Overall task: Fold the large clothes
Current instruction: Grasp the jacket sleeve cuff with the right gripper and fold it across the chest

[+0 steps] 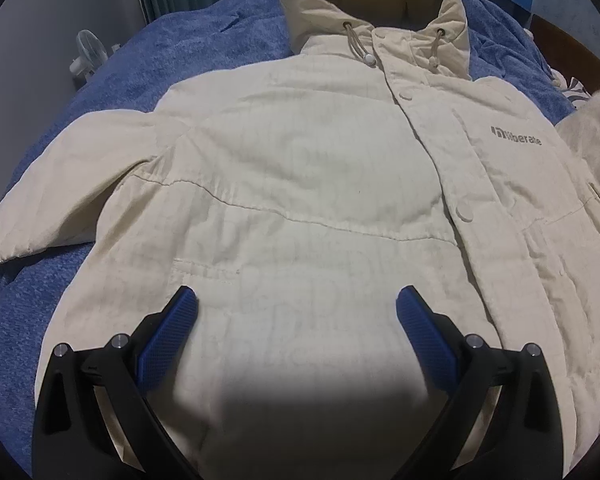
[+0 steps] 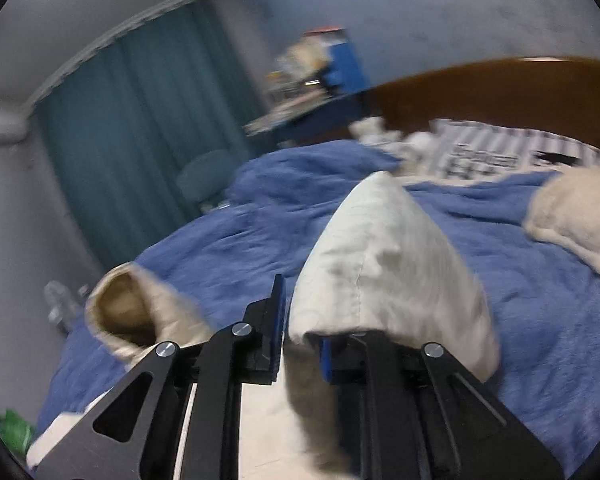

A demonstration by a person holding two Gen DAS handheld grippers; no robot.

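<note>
The big cream padded hooded jacket [image 1: 300,184] lies front-up on the fuzzy blue blanket [image 1: 172,48], hood at the blanket's far end; left gripper [image 1: 296,304] hangs over the jacket's lower front, fingers wide apart, nothing between them; right gripper [image 2: 300,336] is pinched onto a lifted fold of the jacket's cloth, probably a sleeve end; that puffy fabric could slip out, or the lift could drag the whole jacket crooked across the blanket.
</note>
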